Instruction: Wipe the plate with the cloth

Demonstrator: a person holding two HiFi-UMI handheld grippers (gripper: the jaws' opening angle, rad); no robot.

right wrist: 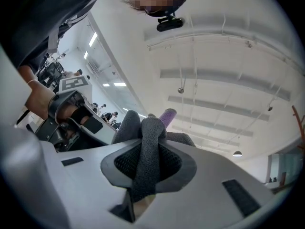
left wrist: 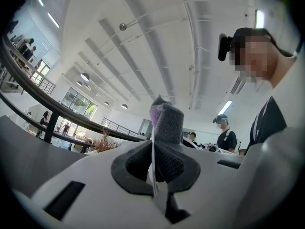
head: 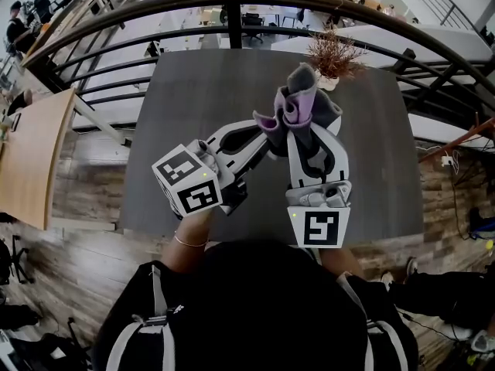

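Over the dark table (head: 193,99) I hold both grippers up close together. A grey and purple cloth (head: 300,99) bunches up between them. My right gripper (head: 303,126) is shut on the cloth (right wrist: 147,128), which fills its jaws (right wrist: 145,163) and folds out beyond them. My left gripper (head: 261,139) is shut on a thin white edge (left wrist: 152,168) that looks like the plate's rim seen edge-on. The cloth (left wrist: 169,123) stands right behind that edge. The rest of the plate is hidden by the cloth and the jaws.
A small potted dry plant (head: 332,56) stands at the table's far edge. A curved dark railing (head: 232,6) runs just behind the table, with a lower floor beyond it. A wooden bench top (head: 31,161) lies to the left. Other people (left wrist: 226,135) stand in the background.
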